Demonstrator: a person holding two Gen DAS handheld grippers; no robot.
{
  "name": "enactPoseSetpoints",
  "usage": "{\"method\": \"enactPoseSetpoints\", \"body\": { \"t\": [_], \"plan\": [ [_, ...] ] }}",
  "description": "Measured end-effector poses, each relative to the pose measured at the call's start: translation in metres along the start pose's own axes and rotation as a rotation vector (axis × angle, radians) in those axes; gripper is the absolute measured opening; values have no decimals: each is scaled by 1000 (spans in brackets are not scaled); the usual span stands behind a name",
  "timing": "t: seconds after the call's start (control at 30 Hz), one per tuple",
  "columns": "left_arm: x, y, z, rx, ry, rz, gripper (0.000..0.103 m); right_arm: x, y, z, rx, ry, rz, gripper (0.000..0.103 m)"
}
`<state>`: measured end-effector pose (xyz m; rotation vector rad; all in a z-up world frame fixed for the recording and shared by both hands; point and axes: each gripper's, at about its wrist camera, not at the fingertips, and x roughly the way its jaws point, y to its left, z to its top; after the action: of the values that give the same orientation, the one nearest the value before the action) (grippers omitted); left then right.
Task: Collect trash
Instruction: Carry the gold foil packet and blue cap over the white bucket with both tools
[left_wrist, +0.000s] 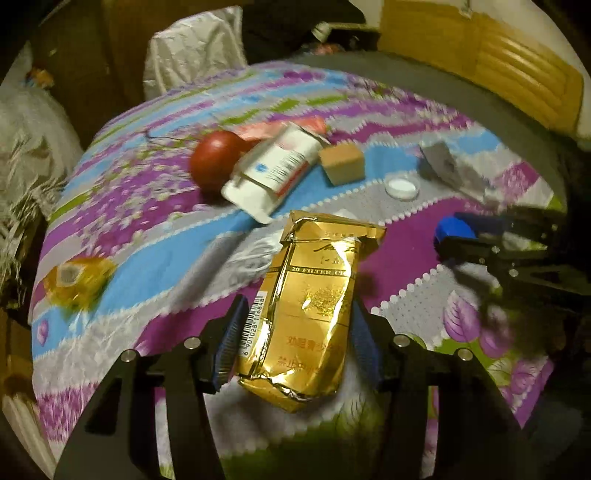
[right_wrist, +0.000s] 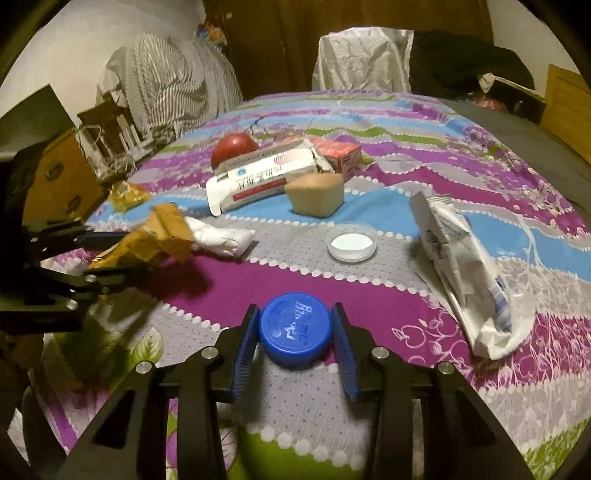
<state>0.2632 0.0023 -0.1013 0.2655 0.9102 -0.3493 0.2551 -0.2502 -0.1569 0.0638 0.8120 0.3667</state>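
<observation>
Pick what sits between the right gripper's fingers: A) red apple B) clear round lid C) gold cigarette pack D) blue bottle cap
D: in the right wrist view the blue bottle cap sits between the right gripper fingers; the gold cigarette pack is in the left gripper.

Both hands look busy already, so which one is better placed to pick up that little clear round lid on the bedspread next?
The right, probably. The clear lid lies just beyond the right gripper, which holds only a blue cap. The left gripper grips a gold pack, further away.

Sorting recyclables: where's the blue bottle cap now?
Right wrist view, bottom centre: the blue bottle cap sits between the right gripper fingers, below the clear lid.
</observation>
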Motion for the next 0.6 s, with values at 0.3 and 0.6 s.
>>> {"method": "enactPoseSetpoints", "body": {
  "t": [0.3,0.6],
  "plan": [
    [-78,7,-24,-186,-231,104,52,-59,36,2,-17,-186,-29,41],
    [-145,-10,-32,-311,-470,275,53,-146,86,14,-89,-432,-93,41]
  ]
}}
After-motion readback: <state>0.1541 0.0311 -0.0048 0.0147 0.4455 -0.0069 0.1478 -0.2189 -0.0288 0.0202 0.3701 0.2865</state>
